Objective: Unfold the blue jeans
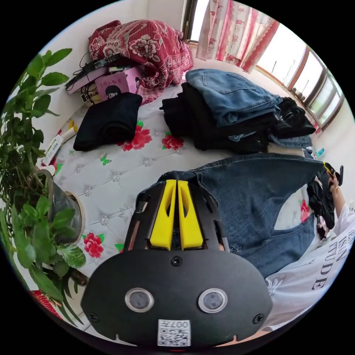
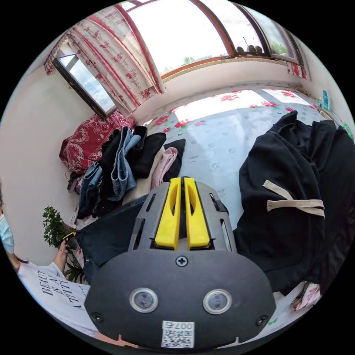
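The dark blue jeans (image 1: 251, 192) hang stretched above the flowered bed, their two legs parting toward the right of the left gripper view. My left gripper (image 1: 176, 181) is shut on one edge of the denim, with cloth showing between its yellow jaws. The right gripper (image 1: 332, 173) holds the far end at the picture's right edge. In the right gripper view, my right gripper (image 2: 182, 179) has its jaws together over the jeans (image 2: 107, 229), which run left to the left gripper (image 2: 69, 238) in a hand.
A stack of folded dark clothes topped by light blue jeans (image 1: 229, 96) sits on the bed (image 1: 111, 173), near a folded black garment (image 1: 111, 118) and a red floral blanket (image 1: 144, 44). A potted plant (image 1: 33, 185) stands left. A black garment with beige drawstrings (image 2: 296, 199) lies right.
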Tool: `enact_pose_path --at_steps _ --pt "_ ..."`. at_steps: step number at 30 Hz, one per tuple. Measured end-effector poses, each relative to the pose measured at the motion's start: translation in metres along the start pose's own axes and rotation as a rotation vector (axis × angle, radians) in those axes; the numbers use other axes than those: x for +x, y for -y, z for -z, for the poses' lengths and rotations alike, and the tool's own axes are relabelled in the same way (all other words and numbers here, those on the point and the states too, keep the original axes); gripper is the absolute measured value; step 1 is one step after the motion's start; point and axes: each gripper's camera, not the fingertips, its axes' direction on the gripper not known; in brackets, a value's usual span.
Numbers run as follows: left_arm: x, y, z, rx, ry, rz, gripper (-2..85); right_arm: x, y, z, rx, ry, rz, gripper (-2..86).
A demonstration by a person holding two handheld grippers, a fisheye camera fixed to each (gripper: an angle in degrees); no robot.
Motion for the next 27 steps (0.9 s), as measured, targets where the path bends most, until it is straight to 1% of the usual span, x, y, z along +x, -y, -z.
enact_pose_path --at_steps 1,3,6,9,11,12,13,14,16,18,20,22,24,27 --pt "0.000 -0.014 0.031 0.066 -0.039 -0.034 -1.0 0.002 -0.008 0.035 0.044 0.053 0.007 -0.1" --pt "0.001 -0.042 0.079 0.155 -0.070 -0.070 -1.0 0.005 -0.027 0.086 0.111 0.093 0.035 -0.1" --pt "-0.003 -0.108 0.150 0.297 -0.121 -0.077 -1.0 0.020 -0.077 0.167 0.212 0.116 0.062 -0.2" --pt "-0.007 -0.191 0.193 0.352 -0.169 -0.098 -1.0 0.055 -0.147 0.227 0.267 0.098 0.020 -0.2" --pt "-0.009 -0.242 0.196 0.304 -0.183 -0.100 -1.0 0.085 -0.195 0.248 0.253 0.118 -0.038 -0.2" --pt "-0.015 -0.274 0.187 0.241 -0.194 -0.057 -1.0 0.106 -0.229 0.255 0.217 0.119 -0.077 -0.2" --pt "-0.021 -0.305 0.170 0.159 -0.195 0.002 -1.0 0.128 -0.265 0.255 0.157 0.118 -0.127 -0.2" --pt "-0.024 -0.320 0.159 0.114 -0.195 0.034 -1.0 0.138 -0.282 0.252 0.123 0.115 -0.159 -0.2" --pt "-0.031 -0.373 0.112 -0.054 -0.215 0.142 -1.0 0.178 -0.349 0.234 -0.023 0.064 -0.310 -0.2" --pt "-0.034 -0.399 0.083 -0.113 -0.238 0.202 -1.0 0.199 -0.389 0.216 -0.130 0.000 -0.405 -0.3" --pt "-0.039 -0.411 0.069 -0.126 -0.241 0.253 -1.0 0.216 -0.418 0.203 -0.173 -0.045 -0.505 -0.3" --pt "-0.042 -0.410 0.069 -0.084 -0.244 0.247 -1.0 0.229 -0.434 0.201 -0.113 -0.015 -0.602 -0.3" --pt "-0.042 -0.402 0.075 -0.070 -0.243 0.199 -1.0 0.227 -0.427 0.203 -0.069 0.019 -0.597 -0.3" --pt "-0.043 -0.391 0.093 -0.031 -0.235 0.129 -1.0 0.208 -0.393 0.219 0.015 0.117 -0.487 -0.2"
